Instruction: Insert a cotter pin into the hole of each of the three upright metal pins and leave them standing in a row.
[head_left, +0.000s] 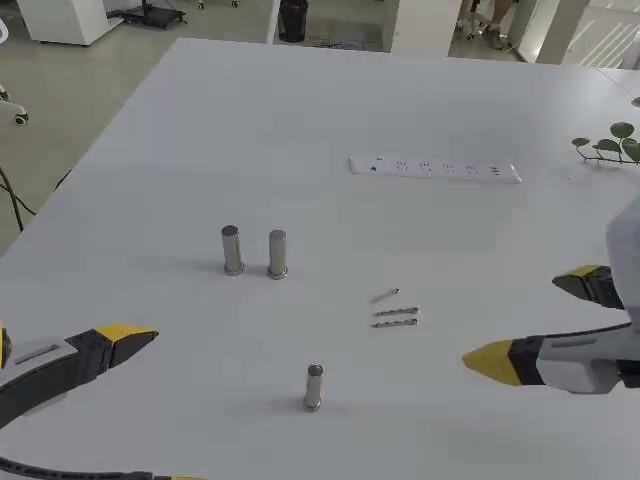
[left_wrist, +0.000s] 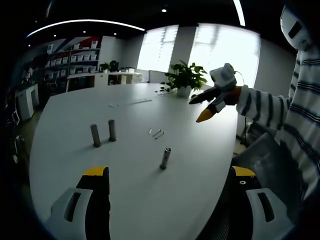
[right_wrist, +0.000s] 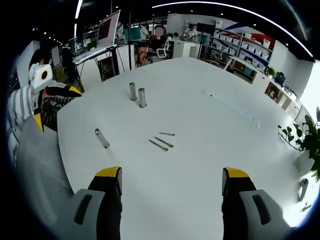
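Observation:
Three steel pins stand upright on the white table (head_left: 200, 130). Two are side by side, one (head_left: 231, 250) left of the other (head_left: 278, 254); the third pin (head_left: 314, 387) stands alone, nearer to me. Three thin cotter pins (head_left: 396, 312) lie loose to the right of them. My left gripper (head_left: 170, 408) hovers open at the lower left with nothing in it. My right gripper (head_left: 510, 320) is open at the right, beyond the cotter pins. The left gripper view has the lone pin (left_wrist: 165, 158) ahead of its jaws. In the right gripper view the cotter pins (right_wrist: 162, 142) lie ahead of the jaws.
A white power strip (head_left: 435, 168) lies across the far middle of the table. A potted plant (head_left: 612, 145) reaches in at the right edge. Desks, chairs and shelves stand around the room beyond the table.

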